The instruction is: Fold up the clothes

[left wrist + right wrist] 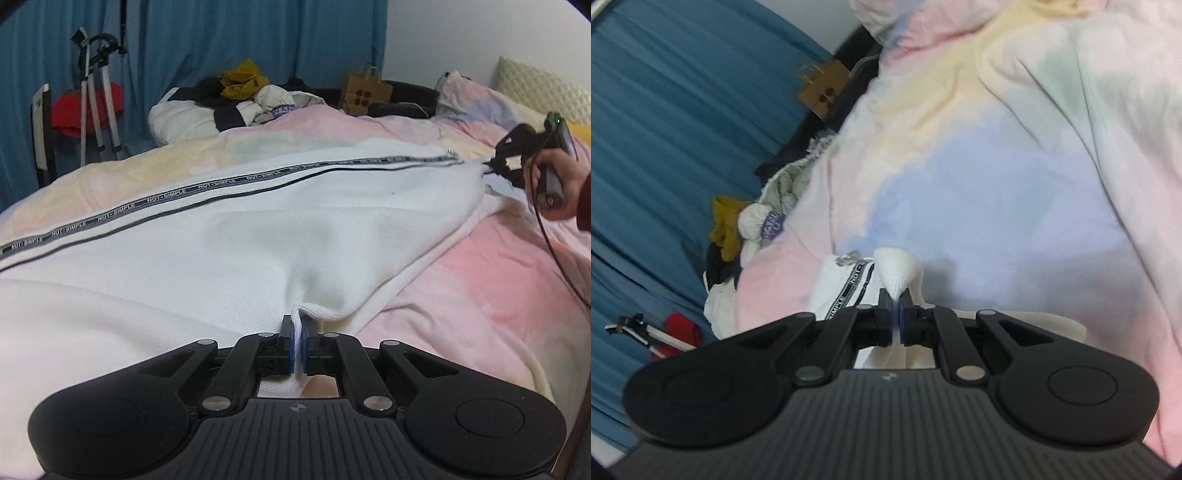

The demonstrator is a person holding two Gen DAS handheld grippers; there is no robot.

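A white zip-up garment (229, 236) with a grey lettered tape along its zipper (221, 182) lies stretched across the pastel bed cover (491, 273). My left gripper (298, 328) is shut on a fold of its near hem. My right gripper (894, 301) is shut on a bunched piece of the same white garment (897, 269) at the other end, next to the zipper pull (848, 257). The right gripper also shows in the left wrist view (493, 168), held in a hand at the far right, pulling the fabric taut.
A pile of clothes (240, 99) with a mustard piece lies at the far end of the bed. A brown paper bag (365, 92) stands beside it. Blue curtains (184, 37) hang behind. A red item and metal frame (92, 107) stand at left. A pillow (532, 85) sits far right.
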